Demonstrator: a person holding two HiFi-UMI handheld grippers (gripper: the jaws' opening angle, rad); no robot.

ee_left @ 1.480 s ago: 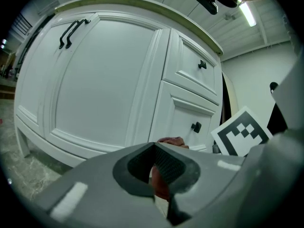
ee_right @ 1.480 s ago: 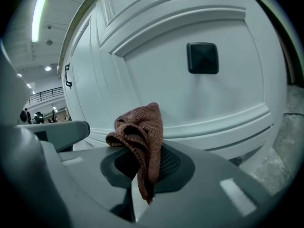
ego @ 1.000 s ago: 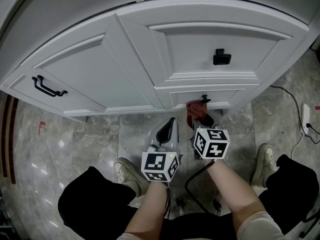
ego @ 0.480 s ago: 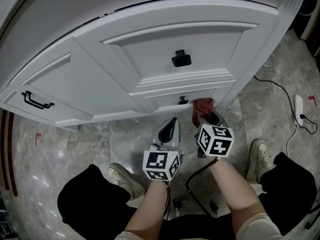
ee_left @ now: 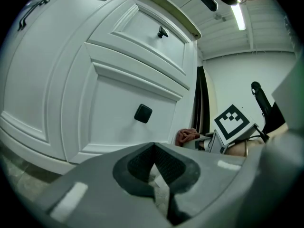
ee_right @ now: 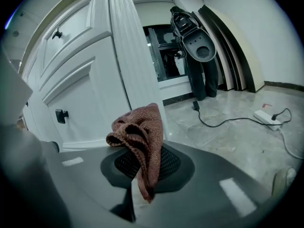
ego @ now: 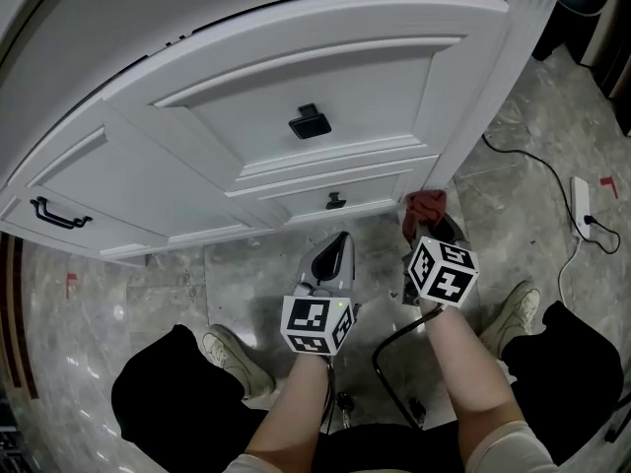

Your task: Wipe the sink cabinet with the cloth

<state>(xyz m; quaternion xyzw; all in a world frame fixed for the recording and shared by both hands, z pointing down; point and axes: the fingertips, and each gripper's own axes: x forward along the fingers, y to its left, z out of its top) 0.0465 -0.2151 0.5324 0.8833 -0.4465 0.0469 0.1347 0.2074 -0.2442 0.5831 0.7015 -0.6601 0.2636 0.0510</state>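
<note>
The white sink cabinet (ego: 325,87) fills the top of the head view, with panelled doors and black knobs. A reddish-brown cloth (ego: 426,205) is pinched in my right gripper (ego: 428,227), which is shut on it and holds it against the cabinet's lower right corner post (ee_right: 135,70). In the right gripper view the cloth (ee_right: 140,134) bunches up over the jaws just in front of that post. My left gripper (ego: 330,260) is shut with nothing in it, hanging over the floor below the small bottom drawer (ego: 335,201). In the left gripper view the cloth (ee_left: 186,137) shows beside the other gripper's marker cube.
Grey marble floor (ego: 246,274) lies below the cabinet. A white power strip (ego: 582,210) with a black cable lies on the floor at right. The person's shoes (ego: 232,358) stand either side of the arms. A dark appliance (ee_right: 197,46) leans against the far wall.
My right gripper has carried the cloth rightward along the cabinet's bottom edge, from the small drawer knob to the right corner post. The left gripper has stayed in place.
</note>
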